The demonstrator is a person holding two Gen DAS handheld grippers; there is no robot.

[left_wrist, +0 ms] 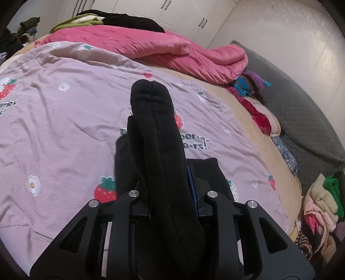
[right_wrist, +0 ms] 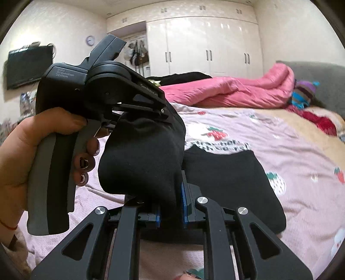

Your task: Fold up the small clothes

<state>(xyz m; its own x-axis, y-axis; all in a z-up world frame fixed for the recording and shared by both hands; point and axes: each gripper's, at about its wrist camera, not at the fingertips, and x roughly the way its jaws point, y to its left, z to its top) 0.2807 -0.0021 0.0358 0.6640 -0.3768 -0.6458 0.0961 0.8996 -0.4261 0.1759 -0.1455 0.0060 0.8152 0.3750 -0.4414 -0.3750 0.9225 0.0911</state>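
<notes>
A black garment is pinched between both grippers above a pink strawberry-print sheet. My left gripper is shut on a thick fold of it, which bulges forward past the fingers. In the right wrist view my right gripper is shut on another bunch of the same black garment. The rest of the cloth trails down onto the sheet to the right. A hand holds the left gripper's housing just left of and above the right gripper; its fingertips are buried in the cloth.
A rumpled pink quilt lies across the far side of the bed, dark clothes beyond it. A grey headboard and a heap of mixed clothes sit at the right. White wardrobes and a wall-mounted screen stand behind.
</notes>
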